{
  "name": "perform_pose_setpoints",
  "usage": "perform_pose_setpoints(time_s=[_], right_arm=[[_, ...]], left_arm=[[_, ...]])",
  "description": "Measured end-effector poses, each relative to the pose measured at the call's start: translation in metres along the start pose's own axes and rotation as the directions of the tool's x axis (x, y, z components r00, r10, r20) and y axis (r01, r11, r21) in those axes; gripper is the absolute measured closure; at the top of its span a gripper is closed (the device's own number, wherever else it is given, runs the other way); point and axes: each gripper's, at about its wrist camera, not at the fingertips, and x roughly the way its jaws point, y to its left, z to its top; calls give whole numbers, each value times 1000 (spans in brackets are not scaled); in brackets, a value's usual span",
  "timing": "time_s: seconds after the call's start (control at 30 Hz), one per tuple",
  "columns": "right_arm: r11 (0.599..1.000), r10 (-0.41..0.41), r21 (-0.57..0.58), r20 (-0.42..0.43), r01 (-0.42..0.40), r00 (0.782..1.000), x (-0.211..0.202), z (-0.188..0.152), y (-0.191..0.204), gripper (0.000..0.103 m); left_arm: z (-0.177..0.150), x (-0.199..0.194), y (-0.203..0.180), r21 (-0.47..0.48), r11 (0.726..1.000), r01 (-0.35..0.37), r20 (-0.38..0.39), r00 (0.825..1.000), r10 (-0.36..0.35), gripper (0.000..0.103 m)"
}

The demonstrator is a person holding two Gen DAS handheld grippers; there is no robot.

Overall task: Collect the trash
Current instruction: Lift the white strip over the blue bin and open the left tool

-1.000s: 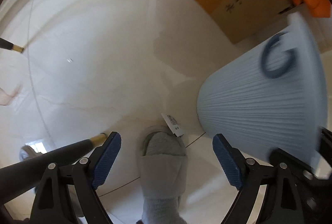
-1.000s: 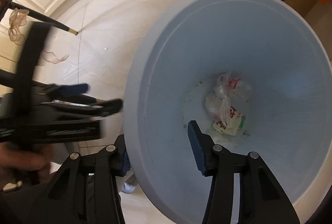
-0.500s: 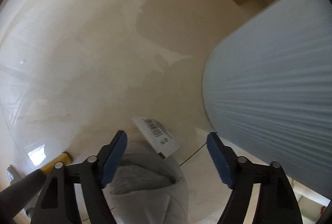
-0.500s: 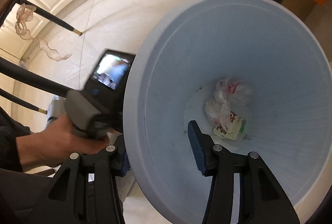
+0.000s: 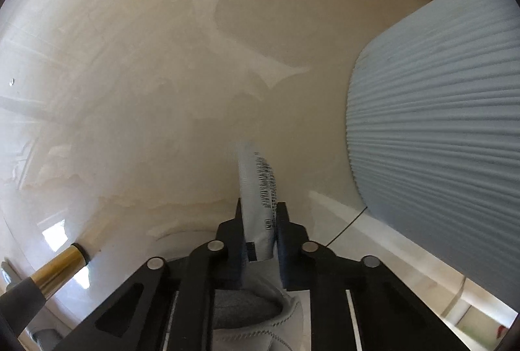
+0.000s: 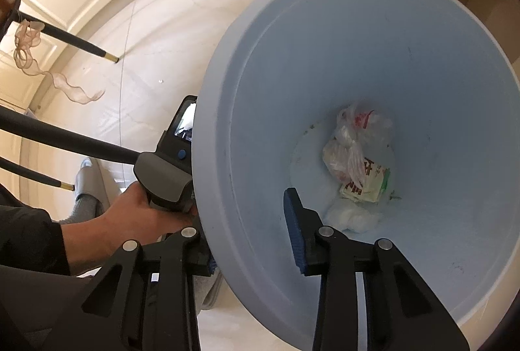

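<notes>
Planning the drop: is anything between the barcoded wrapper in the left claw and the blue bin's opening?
Only the bin's own wall. The wrapper sits low beside the ribbed outside of the blue bin, so it must clear the rim. The opening itself looks unobstructed.

Both wrist views face down, close; share blue bin (image 5: 438, 130) (image 6: 227, 110).
</notes>
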Motion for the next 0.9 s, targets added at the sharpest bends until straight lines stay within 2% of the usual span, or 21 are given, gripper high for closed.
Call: perform_pose_setpoints(time_s=[0.17, 0.3, 0.43, 0.57, 0.8, 0.87, 0.9], right_arm=[[1000, 6, 12, -3, -6, 1000, 0, -4, -3, 69], [1000, 10, 30, -4, -10, 1000, 0, -5, -4, 69], [999, 14, 43, -3, -13, 1000, 0, -5, -2, 75], [997, 14, 76, -5, -14, 1000, -2, -6, -5, 76], [995, 20, 103, -32, -16, 999, -3, -11, -9, 74], [994, 24, 109, -36, -20, 999, -4, -13, -10, 74], [994, 19, 105, -38, -14, 999, -4, -14, -9, 73]], left_arm=[[-9, -20, 6, -14, 1000, 3, 55, 999, -2, 95], [-11, -57, 0, -4, 1000, -21, 125, 992, 21, 95], [-7, -107, 0, 11, 999, -35, 215, 976, 31, 95], [-6, -157, -4, 28, 999, -39, 296, 955, 29, 94], [-24, -224, -10, 112, 994, 6, 373, 927, -47, 94], [-17, -252, -25, 163, 986, 45, 378, 920, -104, 94], [-21, -261, -48, 188, 979, 72, 375, 916, -139, 94]])
